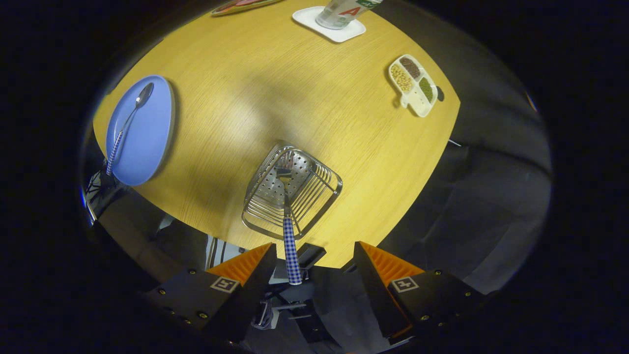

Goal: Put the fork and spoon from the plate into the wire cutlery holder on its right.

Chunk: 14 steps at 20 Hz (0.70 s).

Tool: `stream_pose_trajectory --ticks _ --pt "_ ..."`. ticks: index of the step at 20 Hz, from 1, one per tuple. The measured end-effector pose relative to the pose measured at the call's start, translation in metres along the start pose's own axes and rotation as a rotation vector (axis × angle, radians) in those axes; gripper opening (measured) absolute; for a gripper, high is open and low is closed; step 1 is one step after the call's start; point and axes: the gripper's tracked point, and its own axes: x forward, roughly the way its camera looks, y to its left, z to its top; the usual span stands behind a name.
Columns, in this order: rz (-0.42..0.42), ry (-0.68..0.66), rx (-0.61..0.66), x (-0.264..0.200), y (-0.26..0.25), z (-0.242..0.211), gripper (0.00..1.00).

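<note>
The tongs [313,265] stand wide open and hold nothing. Just ahead of them the fork [290,231] stands in the wire cutlery holder [314,194] on the table [295,83], its checked handle leaning back between the two fingers. Far ahead to the left, the spoon [128,123] lies on the blue plate [152,137].

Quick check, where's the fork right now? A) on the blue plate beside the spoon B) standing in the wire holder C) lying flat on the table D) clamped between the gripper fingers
B: the fork stands head-down in the wire holder, its checked handle sticking up between the open gripper fingers, which do not touch it; the spoon lies alone on the blue plate.
</note>
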Motion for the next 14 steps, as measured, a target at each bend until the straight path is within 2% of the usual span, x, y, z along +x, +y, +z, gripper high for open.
stream_pose_trajectory --ticks 2,5,14 --pt "-0.006 -0.077 0.05 -0.017 0.006 0.0 0.96" --pt "0.072 -0.242 0.164 -0.047 0.036 0.002 0.96" --pt "0.156 -0.466 0.431 -0.094 0.099 -0.019 0.96"
